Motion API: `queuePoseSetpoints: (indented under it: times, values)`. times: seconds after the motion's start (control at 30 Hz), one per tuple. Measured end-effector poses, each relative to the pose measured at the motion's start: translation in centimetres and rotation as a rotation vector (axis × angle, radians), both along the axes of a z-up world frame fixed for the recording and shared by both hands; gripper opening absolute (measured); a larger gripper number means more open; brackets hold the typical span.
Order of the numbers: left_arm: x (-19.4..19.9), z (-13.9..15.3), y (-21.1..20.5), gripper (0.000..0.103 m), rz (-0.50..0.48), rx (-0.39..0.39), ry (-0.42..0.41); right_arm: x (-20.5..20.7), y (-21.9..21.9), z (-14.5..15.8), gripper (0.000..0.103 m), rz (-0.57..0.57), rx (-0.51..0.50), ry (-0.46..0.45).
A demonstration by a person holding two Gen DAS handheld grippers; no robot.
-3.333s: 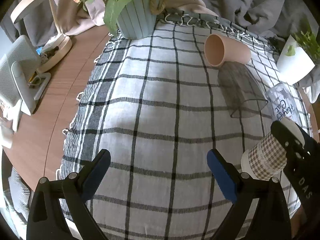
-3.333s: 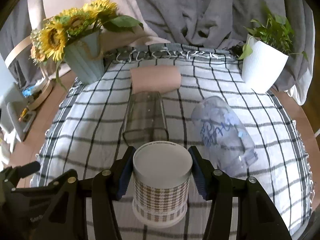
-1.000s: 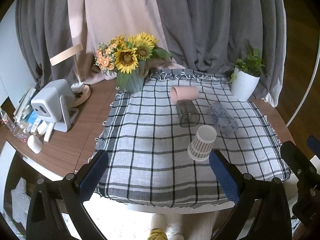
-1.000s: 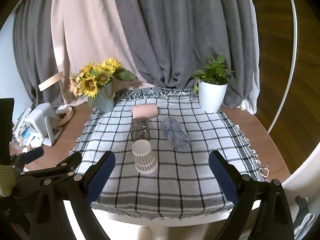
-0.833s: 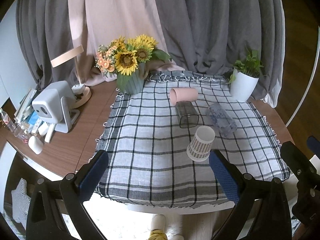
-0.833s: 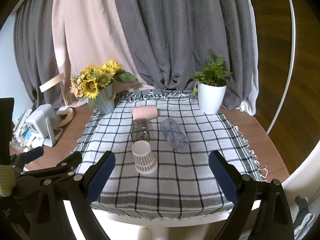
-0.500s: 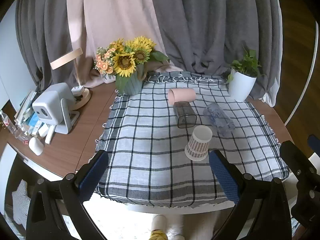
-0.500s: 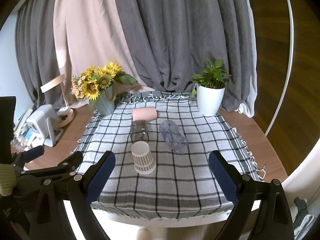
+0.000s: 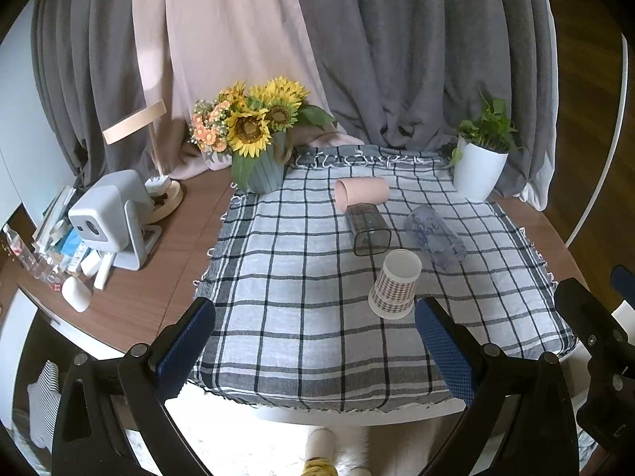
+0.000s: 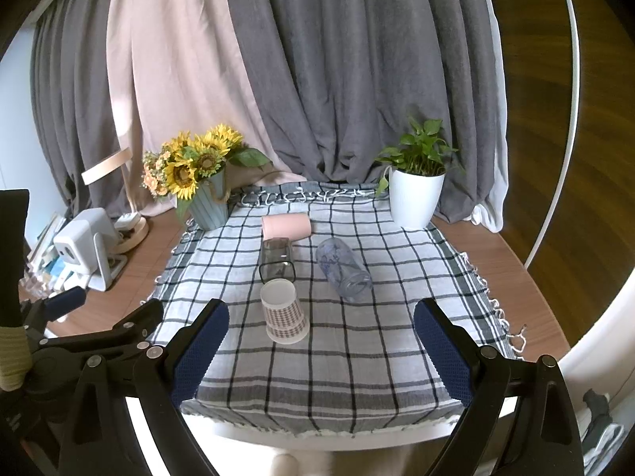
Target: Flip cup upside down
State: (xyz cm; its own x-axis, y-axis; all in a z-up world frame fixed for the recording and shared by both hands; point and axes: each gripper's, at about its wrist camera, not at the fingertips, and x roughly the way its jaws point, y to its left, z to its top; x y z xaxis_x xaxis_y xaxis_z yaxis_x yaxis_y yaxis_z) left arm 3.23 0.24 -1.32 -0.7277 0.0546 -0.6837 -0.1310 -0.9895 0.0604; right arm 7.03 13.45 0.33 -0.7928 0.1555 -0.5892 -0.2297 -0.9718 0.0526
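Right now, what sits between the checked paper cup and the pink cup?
The dark clear tumbler, lying on its side, lies between the checked paper cup and the pink cup. Clearest in the right wrist view.

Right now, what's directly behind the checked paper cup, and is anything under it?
Directly behind the checked paper cup lies a dark clear tumbler on its side, open end toward the cup, with a pink cup on its side beyond. The paper cup stands upside down; anything beneath is hidden.
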Motion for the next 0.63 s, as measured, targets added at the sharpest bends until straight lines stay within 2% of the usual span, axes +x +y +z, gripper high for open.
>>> queuePoseSetpoints:
  times: [0.63]
  values:
    - [-0.35, 0.41, 0.14, 0.102, -0.007, -0.006, 0.000, 0.10, 0.39, -0.09, 0.094, -0.013, -0.002, -0.003]
